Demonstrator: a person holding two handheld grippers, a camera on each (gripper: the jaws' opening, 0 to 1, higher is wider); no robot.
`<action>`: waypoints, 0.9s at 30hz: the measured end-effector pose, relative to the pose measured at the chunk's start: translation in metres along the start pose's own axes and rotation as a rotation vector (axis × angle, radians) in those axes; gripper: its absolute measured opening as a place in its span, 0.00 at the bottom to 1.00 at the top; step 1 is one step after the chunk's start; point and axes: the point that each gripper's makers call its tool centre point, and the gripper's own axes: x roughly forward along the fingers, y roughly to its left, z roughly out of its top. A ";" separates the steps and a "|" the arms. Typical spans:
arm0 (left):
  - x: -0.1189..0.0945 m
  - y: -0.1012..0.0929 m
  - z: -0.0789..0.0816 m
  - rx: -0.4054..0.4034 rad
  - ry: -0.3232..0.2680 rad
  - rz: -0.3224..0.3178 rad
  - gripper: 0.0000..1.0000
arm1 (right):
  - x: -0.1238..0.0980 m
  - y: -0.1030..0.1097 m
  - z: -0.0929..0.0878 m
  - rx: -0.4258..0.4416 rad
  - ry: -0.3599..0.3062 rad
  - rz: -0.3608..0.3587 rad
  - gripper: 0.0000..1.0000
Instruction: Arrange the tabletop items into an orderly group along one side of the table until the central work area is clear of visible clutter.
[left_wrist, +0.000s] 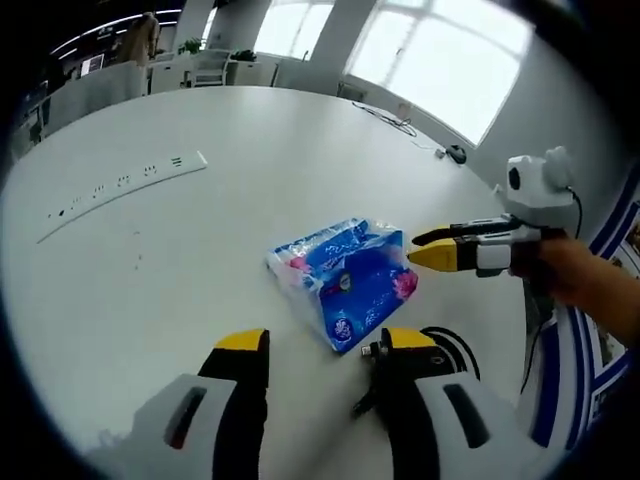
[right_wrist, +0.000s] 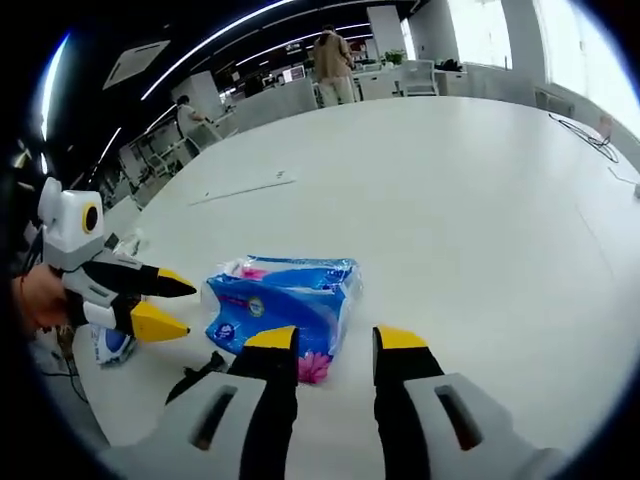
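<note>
A blue plastic pack of tissues (left_wrist: 345, 272) lies flat on the round white table (left_wrist: 200, 260). In the left gripper view my left gripper (left_wrist: 328, 345) stands open just short of the pack's near edge, nothing between its jaws. From the right, the right gripper (left_wrist: 413, 250) points at the pack's right corner, a hand behind it. In the right gripper view the pack (right_wrist: 282, 298) lies just beyond and left of my open right gripper (right_wrist: 336, 345). The left gripper (right_wrist: 180, 307) comes in from the left, its tips apart beside the pack.
A small black object (left_wrist: 368, 352) and a round black-and-white disc (left_wrist: 452, 345) lie near the table edge. A white power strip (left_wrist: 125, 185) lies far left, with a mouse (left_wrist: 456, 153) and cable (left_wrist: 390, 118) at the back. People (right_wrist: 335, 50) stand far behind.
</note>
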 end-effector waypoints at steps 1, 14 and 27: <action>-0.002 0.001 0.002 -0.006 -0.008 0.002 0.46 | -0.001 0.001 0.001 0.000 -0.003 0.000 0.29; -0.027 0.003 0.016 -0.024 -0.044 0.009 0.58 | -0.019 0.014 0.004 0.000 -0.024 0.010 0.36; -0.065 0.008 0.022 -0.030 -0.083 0.033 0.63 | -0.042 0.037 0.017 -0.025 -0.064 0.027 0.40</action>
